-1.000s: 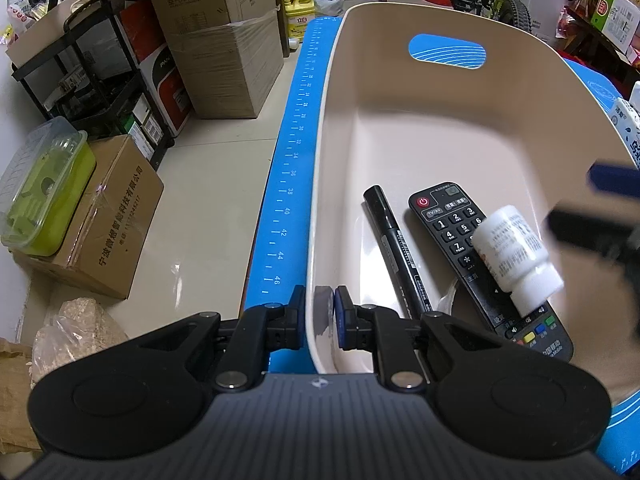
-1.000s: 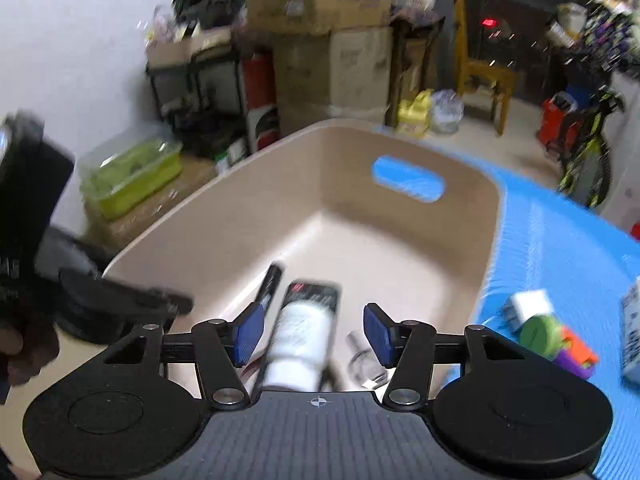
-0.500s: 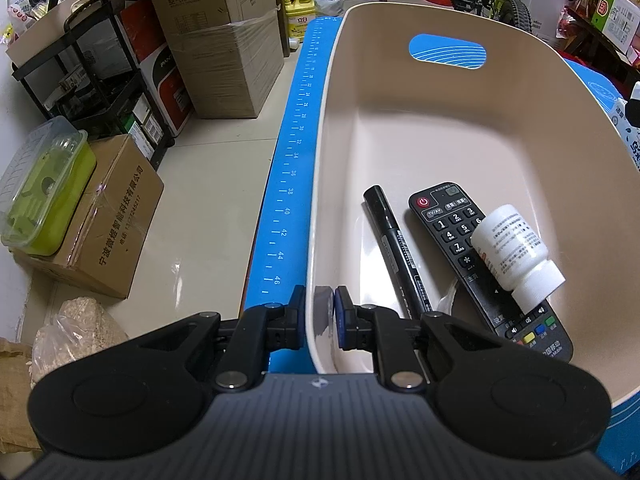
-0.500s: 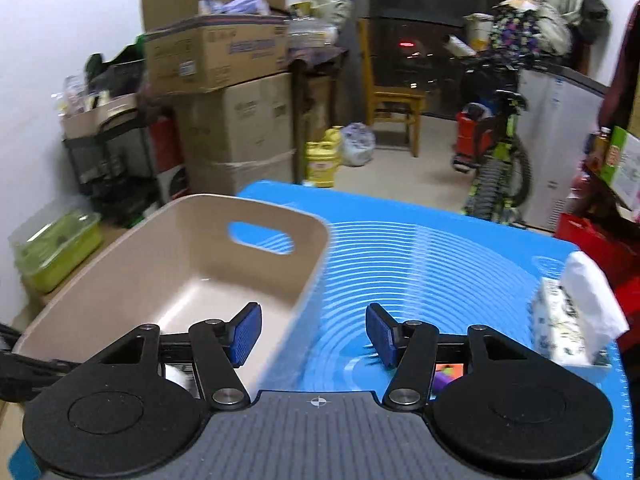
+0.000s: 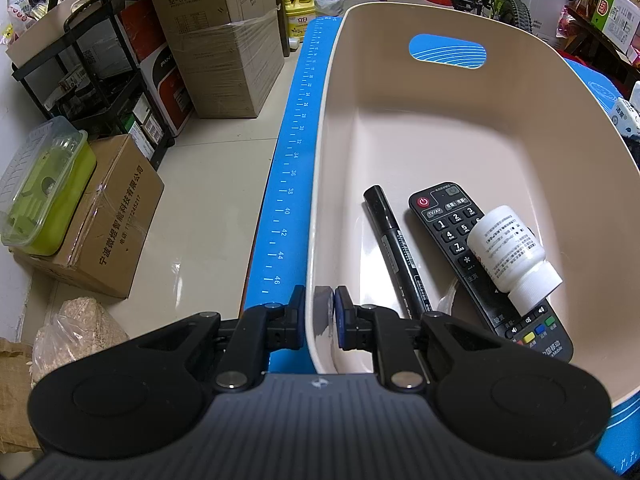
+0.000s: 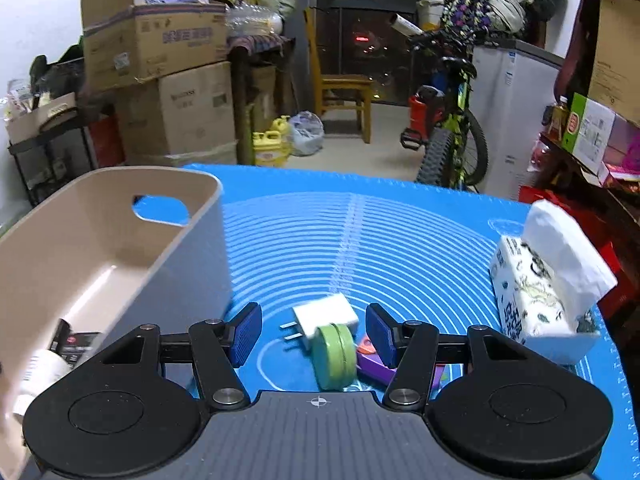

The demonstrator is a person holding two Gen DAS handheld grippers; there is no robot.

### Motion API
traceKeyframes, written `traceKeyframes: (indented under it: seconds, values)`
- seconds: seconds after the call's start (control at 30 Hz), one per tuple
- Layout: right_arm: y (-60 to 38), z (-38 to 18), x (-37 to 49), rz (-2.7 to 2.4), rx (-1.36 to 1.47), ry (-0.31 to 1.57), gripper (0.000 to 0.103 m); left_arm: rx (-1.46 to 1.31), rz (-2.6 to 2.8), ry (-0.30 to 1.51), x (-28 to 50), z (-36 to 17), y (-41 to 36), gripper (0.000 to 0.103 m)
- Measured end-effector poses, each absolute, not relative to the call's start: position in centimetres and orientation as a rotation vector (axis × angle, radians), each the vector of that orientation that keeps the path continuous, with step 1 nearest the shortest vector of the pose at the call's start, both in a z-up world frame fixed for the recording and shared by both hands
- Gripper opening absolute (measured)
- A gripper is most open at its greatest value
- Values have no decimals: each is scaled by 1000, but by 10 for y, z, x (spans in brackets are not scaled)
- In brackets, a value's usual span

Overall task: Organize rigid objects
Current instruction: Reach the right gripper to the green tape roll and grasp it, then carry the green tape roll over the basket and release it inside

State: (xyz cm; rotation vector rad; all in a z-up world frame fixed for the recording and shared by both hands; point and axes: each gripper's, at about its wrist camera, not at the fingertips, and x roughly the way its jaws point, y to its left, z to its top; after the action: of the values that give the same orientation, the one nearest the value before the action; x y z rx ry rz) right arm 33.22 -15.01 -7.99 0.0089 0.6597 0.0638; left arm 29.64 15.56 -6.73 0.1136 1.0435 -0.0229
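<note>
A beige plastic bin (image 5: 460, 128) stands on the blue mat (image 6: 380, 236). My left gripper (image 5: 318, 312) is shut on the bin's near rim. In the bin lie a black marker (image 5: 394, 248), a black remote (image 5: 476, 264) and a white pill bottle (image 5: 512, 256) resting on the remote. My right gripper (image 6: 312, 334) is open and empty, above the mat beside the bin (image 6: 100, 248). Between its fingers on the mat lie a white plug adapter (image 6: 326, 316), a green round tin (image 6: 334, 356) and a purple and orange item (image 6: 374, 362).
A tissue pack (image 6: 548, 292) stands at the mat's right edge. Cardboard boxes (image 5: 216, 32), a black rack (image 5: 92, 80) and a green-lidded container (image 5: 40, 188) are on the floor left of the table. A bicycle (image 6: 452, 120) and a wooden chair (image 6: 340, 84) stand beyond the mat.
My right gripper let go of the white pill bottle in the bin, then swung right out of the bin to hover over the plug adapter and green tin. The left gripper has not moved.
</note>
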Motion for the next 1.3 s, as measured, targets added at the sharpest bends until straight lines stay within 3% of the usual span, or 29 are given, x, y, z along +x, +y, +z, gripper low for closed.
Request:
traceKeyframes:
  seconds: [0.3,0.5,0.57,0.87,1.3]
  values:
    - [-162,-114,348,32,47,699,61,114,-22,1044,296,-67,155,18]
    - [-162,-125,354,51,62,723,46,115,-21,1044,297,-67,155,18]
    - [-159,-127,355,54,42,732,29,114,-22,1044,297,-67,156,18]
    - [-154,-113,348,27,8,725,28,114,-22,1044,297,-67,156,18]
    - [-124,-34,316,158,61,536,28,114,-22,1044,297,-67,156,18]
